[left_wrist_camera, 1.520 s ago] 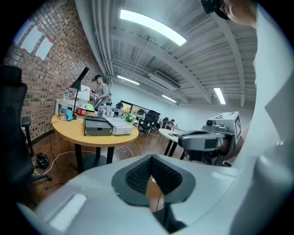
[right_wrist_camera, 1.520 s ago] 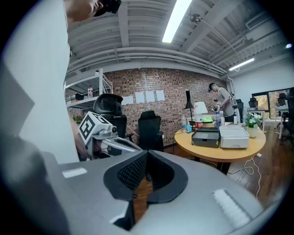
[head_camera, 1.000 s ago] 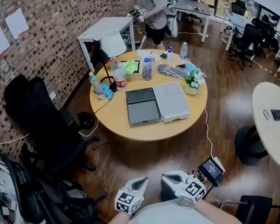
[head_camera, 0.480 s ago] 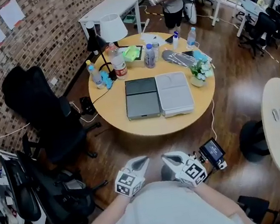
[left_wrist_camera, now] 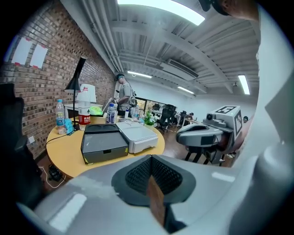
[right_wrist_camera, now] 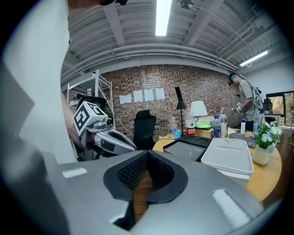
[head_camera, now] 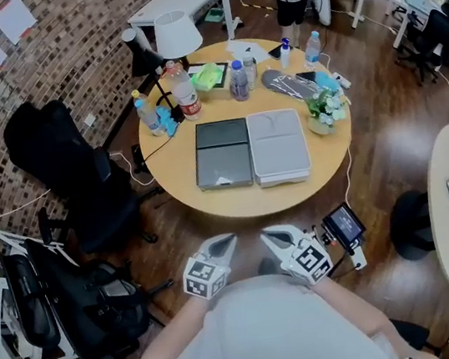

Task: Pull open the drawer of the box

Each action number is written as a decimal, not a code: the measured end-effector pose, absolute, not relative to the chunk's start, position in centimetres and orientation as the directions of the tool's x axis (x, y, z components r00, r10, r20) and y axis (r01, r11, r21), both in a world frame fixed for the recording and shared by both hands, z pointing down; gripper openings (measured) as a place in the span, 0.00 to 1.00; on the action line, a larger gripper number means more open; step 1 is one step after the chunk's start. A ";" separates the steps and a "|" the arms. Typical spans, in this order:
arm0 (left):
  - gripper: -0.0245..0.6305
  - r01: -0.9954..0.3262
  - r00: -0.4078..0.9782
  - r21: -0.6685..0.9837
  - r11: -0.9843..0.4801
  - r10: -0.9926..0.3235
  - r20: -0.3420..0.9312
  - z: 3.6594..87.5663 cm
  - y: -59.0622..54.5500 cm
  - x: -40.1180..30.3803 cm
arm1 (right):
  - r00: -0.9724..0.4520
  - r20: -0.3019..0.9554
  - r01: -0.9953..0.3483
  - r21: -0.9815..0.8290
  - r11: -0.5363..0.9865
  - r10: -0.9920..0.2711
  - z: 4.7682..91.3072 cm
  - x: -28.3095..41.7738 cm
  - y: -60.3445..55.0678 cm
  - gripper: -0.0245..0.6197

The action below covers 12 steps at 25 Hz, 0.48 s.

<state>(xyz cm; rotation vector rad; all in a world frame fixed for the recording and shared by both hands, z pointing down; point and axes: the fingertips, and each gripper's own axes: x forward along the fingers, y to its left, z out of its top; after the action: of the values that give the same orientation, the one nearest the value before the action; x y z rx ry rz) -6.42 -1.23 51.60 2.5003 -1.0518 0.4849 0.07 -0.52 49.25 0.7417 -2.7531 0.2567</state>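
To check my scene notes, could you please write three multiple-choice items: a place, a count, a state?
1. In the head view, the dark box stands: A left of the white box; B on top of it; C behind it.
2. Boxes on the round table: A one; B two; C four.
3. The left gripper is: A shut and empty; B wide open; C shut on the dark box.
Answers: A, they sit side by side; B, only those two show; A, its jaws meet on nothing.
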 end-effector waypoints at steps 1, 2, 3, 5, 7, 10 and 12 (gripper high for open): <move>0.04 -0.738 0.654 0.212 -0.641 -0.602 0.457 51.8 -1.5 -6.3 | -0.829 0.315 -0.512 -0.093 0.854 -0.462 49.4 0.4 -0.9 0.04; 0.04 -0.741 0.650 0.210 -0.638 -0.603 0.463 51.9 -1.7 -6.1 | -0.829 0.318 -0.509 -0.088 0.856 -0.460 49.5 0.6 -1.2 0.04; 0.04 -0.744 0.645 0.205 -0.636 -0.603 0.470 52.0 -1.7 -6.0 | -0.830 0.320 -0.506 -0.087 0.858 -0.457 49.6 0.7 -1.5 0.04; 0.04 -0.749 0.633 0.191 -0.634 -0.601 0.488 52.3 -1.7 -5.7 | -0.833 0.319 -0.503 -0.093 0.859 -0.452 49.7 0.8 -1.8 0.04; 0.04 -0.756 0.619 0.177 -0.631 -0.600 0.506 52.7 -1.5 -5.7 | -0.835 0.324 -0.497 -0.096 0.862 -0.445 50.1 1.0 -2.0 0.04; 0.04 -0.771 0.594 0.150 -0.619 -0.616 0.517 53.2 -1.7 -6.1 | -0.844 0.314 -0.486 -0.107 0.867 -0.434 50.5 0.7 -2.4 0.04; 0.04 -0.776 0.581 0.122 -0.619 -0.626 0.520 53.9 -1.8 -6.5 | -0.845 0.324 -0.479 -0.105 0.872 -0.425 50.8 0.5 -2.4 0.04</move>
<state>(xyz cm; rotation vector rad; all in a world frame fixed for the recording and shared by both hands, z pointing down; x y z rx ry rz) -6.48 -1.81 53.86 2.4775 -1.1413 0.6236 0.51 -2.44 50.83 0.6805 -2.7521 0.2618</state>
